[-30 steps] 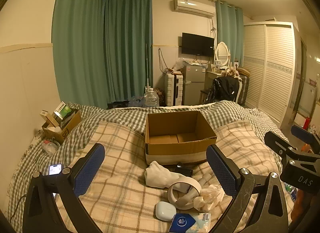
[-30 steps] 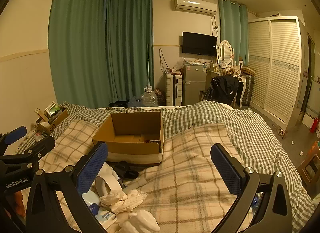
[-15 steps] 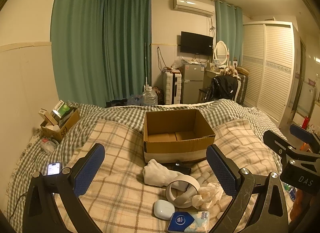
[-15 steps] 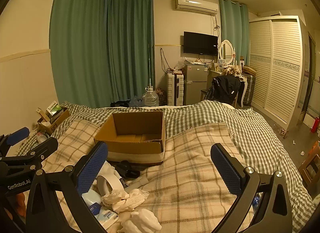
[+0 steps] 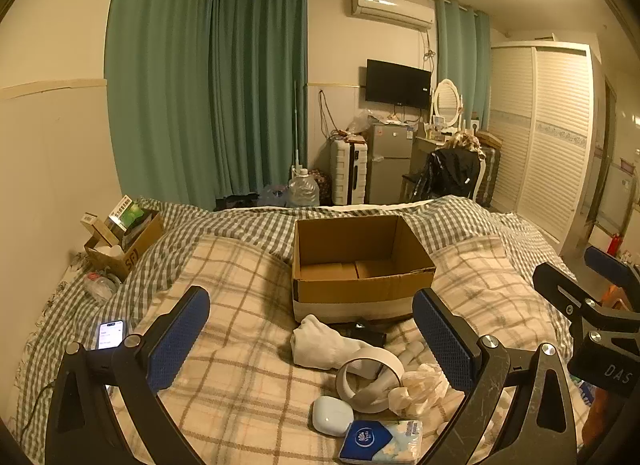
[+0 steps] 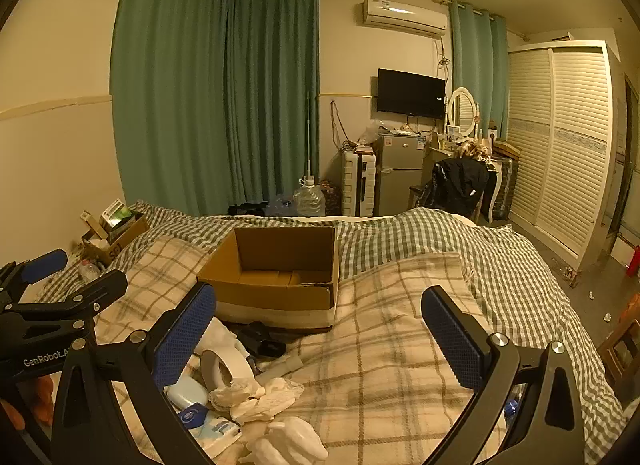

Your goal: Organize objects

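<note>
Cardboard, brown and open-topped, the box [image 5: 362, 265] sits on the bed [image 5: 240, 305] straight ahead of the left tool [image 5: 310, 329] and ahead and a little left of the right tool [image 6: 318, 323]. Its floor looks bare, so by my judgement no sorting is done yet. Both tools hang with their blue pads spread wide and nothing between them.

The clutter lies heaped just below and in front of the left tool, between it and the box: a white sock [image 5: 320, 343], a roll of tape [image 5: 370, 379] leaning on its edge, crumpled white tissue [image 5: 420, 385], a pale blue case [image 5: 332, 415], a blue tissue pack [image 5: 380, 439] and a small black item [image 5: 366, 335] against the box's near wall. From the right tool the same heap sits low and to the left, with a white hand-shaped figure [image 6: 292, 441] nearest.

The risks, as I judge them, come from the crowding and the soft quilt. Things touch and overlap, so a closing tool may catch two at once, or drag the tissue along with the tape. The roll may tip or roll off when nudged. The smooth rounded case may squirt out of the pads. The quilt gives under pressure, so a downward push may bury a thing rather than trap it. The two tools work near each other and may collide over the heap.
</note>
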The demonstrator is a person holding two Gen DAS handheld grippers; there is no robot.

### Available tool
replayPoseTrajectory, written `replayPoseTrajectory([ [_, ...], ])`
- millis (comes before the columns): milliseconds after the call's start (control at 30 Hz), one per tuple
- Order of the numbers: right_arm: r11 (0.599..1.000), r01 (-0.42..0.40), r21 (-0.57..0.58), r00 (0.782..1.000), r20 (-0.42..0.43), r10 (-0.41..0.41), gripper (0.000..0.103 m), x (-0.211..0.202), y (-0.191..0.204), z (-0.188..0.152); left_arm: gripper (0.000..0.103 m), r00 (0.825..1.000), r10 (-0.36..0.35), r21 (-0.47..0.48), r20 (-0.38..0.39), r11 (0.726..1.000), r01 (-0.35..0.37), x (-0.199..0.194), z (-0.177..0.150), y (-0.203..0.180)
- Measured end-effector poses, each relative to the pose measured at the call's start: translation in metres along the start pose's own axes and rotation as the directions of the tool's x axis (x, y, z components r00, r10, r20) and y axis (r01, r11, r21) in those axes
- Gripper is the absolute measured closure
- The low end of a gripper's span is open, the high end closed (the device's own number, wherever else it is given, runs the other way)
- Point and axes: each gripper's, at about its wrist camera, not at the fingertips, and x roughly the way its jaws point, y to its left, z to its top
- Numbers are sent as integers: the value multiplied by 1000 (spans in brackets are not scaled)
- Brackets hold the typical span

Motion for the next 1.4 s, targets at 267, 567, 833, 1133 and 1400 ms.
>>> replayPoseTrajectory([
  [267,1000,-4,-5,1000,-9,4,0,0,0,0,0,999,-22,-20,-38,1000,22,2,4,2],
  [567,998,-29,-60,994,-106,23,0,0,5,-20,0,992,26,19,-124,1000,-24,10,-16,7],
  [833,993,-65,-94,950,-310,33,0,35,7,-72,0,966,40,46,-255,998,-29,27,-61,5],
  [1133,976,-214,-33,860,-480,173,42,58,2,-111,0,939,0,75,-343,997,27,40,-85,-13],
  [1400,986,-164,-8,901,-408,147,65,45,-17,-93,0,904,-95,83,-416,986,141,56,-97,-32],
])
